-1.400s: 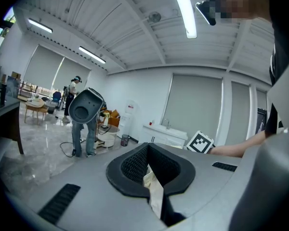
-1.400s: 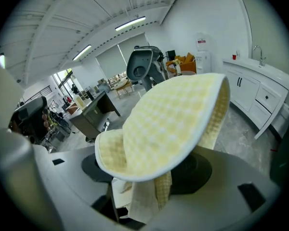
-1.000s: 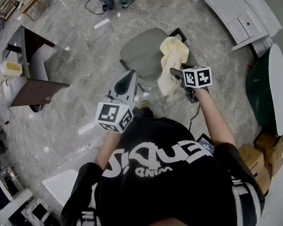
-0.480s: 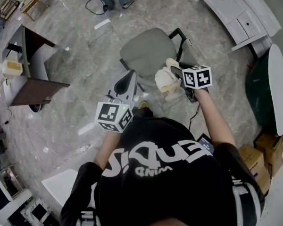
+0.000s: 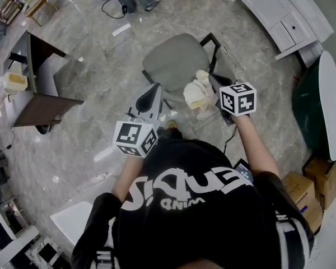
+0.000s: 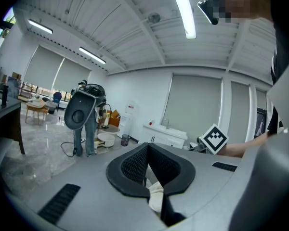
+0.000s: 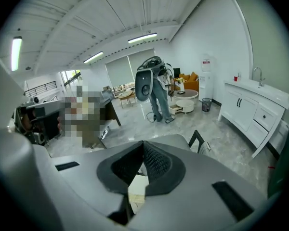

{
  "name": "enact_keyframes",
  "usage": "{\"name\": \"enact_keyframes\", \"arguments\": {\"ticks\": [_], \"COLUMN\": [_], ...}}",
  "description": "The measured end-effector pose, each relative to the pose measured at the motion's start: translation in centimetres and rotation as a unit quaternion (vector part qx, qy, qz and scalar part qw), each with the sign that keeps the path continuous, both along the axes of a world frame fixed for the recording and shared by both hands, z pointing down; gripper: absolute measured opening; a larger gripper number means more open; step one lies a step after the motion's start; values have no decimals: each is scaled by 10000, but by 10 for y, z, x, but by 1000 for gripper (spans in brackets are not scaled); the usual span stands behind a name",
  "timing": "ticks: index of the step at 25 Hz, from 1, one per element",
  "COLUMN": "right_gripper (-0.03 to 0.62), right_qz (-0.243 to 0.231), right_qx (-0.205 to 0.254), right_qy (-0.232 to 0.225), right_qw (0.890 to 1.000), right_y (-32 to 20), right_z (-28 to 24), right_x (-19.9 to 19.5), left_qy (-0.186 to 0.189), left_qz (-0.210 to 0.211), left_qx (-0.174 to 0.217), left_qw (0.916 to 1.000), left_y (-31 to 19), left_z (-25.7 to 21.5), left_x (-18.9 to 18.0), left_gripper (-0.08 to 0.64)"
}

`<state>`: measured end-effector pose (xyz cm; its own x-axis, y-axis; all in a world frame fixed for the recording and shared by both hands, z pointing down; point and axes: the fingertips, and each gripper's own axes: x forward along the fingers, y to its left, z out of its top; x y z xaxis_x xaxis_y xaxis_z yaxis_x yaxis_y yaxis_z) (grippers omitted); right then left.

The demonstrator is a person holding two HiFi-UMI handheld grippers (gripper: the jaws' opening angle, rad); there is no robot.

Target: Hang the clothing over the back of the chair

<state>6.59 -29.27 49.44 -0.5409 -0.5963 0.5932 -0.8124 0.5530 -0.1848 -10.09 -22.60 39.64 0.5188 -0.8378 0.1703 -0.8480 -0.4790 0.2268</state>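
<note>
Directly below us, the clothing [image 5: 197, 92] is a cream bundle bunched at the near right edge of the chair [image 5: 171, 63]. It lies just beside the grey seat and touches the dark jaws of our right gripper [image 5: 215, 83]. From the head view we cannot tell whether the bundle rests on the seat or only hangs from the jaws, since its folds cover the spot where they meet. The right gripper view settles the grip: the jaws are drawn together at the tips, with a pale strip of the cloth pinched low between them. Our left gripper [image 5: 153, 92] hovers to the left of the bundle, apart from it, above the near edge of the seat. Its jaws also meet at the tips. A cream scrap shows in the slit below them, but we cannot say what it is. The chair's back is hard to make out from above. Only a thin black frame [image 5: 213, 41] shows at the far right of the seat, and the clothing lies nearer than it, not on it. Our own black shirt [image 5: 201, 206] cuts off the near floor.
</note>
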Motion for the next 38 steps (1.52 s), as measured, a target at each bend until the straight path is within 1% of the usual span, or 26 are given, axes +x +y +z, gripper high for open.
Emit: {"name": "enact_keyframes", "arguments": {"ticks": [2, 5, 10, 12, 16, 19, 22, 25, 28, 38], "right_gripper": [14, 14, 14, 14, 14, 14, 14, 14, 14, 14], "right_qz": [16, 15, 35, 93, 271, 299, 370, 421, 468, 585], "right_qx": [192, 472, 1090, 1386, 1908, 2246, 2396, 2536, 2619, 2610], "right_qy": [-140, -472, -846, -981, -1416, -1418, -1321, -1145, -1090, -1211], "right_qw": [9997, 9978, 9904, 9854, 9710, 9636, 9611, 9596, 9578, 9559], "right_y": [5, 17, 41, 49, 66, 77, 83, 86, 88, 88], "right_z": [-15, -38, -70, -80, -96, -98, -91, -85, -82, -83], "right_x": [-2, -8, -15, -14, -8, -3, 4, 9, 11, 15], "left_qy": [-1, -1, -9, -20, -70, -109, -136, -172, -168, -166], "left_qz": [13, 34, 55, 59, 92, 121, 141, 134, 133, 81], "left_qx": [4, 6, 6, 1, 6, 4, 46, 217, 353, 301], "left_qw": [10000, 10000, 10000, 10000, 9999, 9999, 9998, 9995, 9991, 9994], "left_y": [1, 3, 7, 9, 13, 17, 19, 21, 23, 23], "left_z": [0, -1, 0, 1, 4, 10, 15, 16, 15, 19], "left_x": [1, 2, 3, 4, 4, 5, 6, 6, 6, 4], "left_gripper": [15, 15, 15, 15, 15, 15, 15, 15, 15, 15]}}
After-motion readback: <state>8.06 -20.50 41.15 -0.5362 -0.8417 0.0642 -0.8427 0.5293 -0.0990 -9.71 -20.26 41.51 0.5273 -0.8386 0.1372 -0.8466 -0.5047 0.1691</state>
